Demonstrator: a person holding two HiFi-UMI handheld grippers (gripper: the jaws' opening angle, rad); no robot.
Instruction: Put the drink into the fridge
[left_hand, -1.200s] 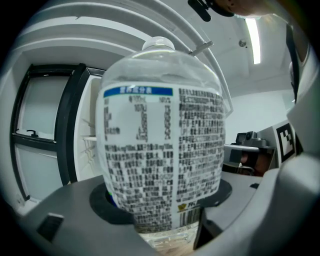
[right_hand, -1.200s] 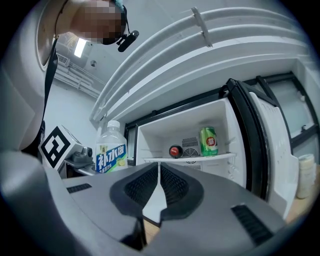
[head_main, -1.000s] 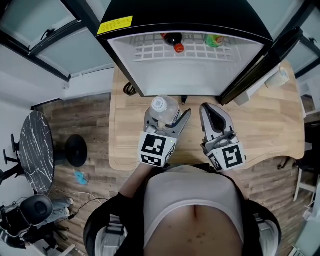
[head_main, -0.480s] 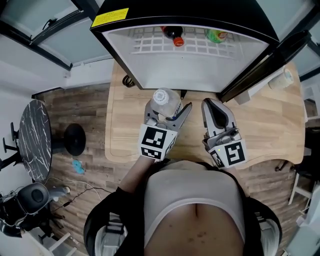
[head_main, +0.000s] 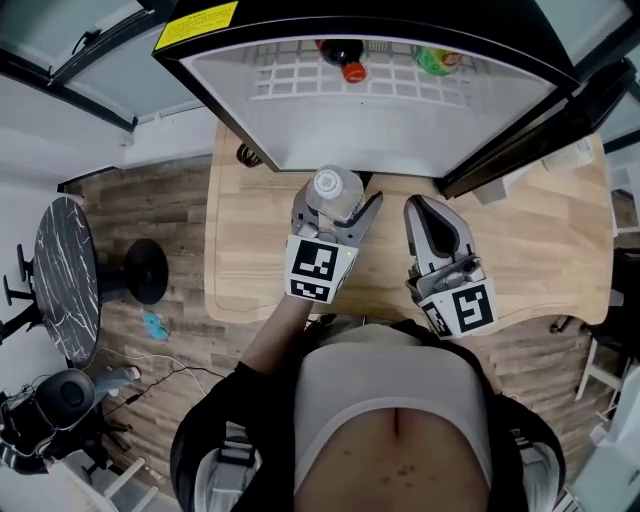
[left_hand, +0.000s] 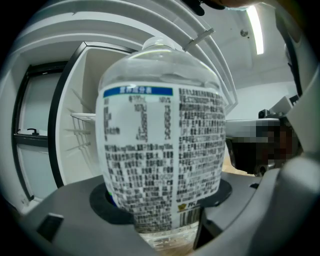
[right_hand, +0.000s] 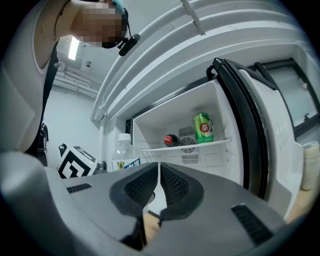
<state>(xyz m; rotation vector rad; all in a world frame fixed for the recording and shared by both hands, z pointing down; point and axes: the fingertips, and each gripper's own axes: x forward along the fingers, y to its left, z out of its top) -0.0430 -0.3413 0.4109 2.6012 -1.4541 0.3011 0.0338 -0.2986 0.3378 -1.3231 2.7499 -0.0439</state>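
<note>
Okay, L gripper (head_main: 338, 207) is pinching the water bottle (head_main: 335, 188), jaws clamped on the lower body w/ the label facing the left gripper view. Bottle's upright, cap up, long axis vertical. It's over the wooden table (head_main: 540, 240), right at the front lip of the open fridge (head_main: 380, 130), not yet inside. The opening lies dead ahead of the L gripper, so the move looks like a straight push fwd, keeping it vertical. R gripper (head_main: 420, 212) sits just beside on the right, jaws pressed together, nothing btwn them. It's about as near the opening, but the L one has the load. Up top, the wire shelf (head_main: 300, 85) already has a cola bottle (head_main: 347, 60) and a green can (head_main: 437, 60) near the back. The white floor below looks bare, prob the easier spot
</note>
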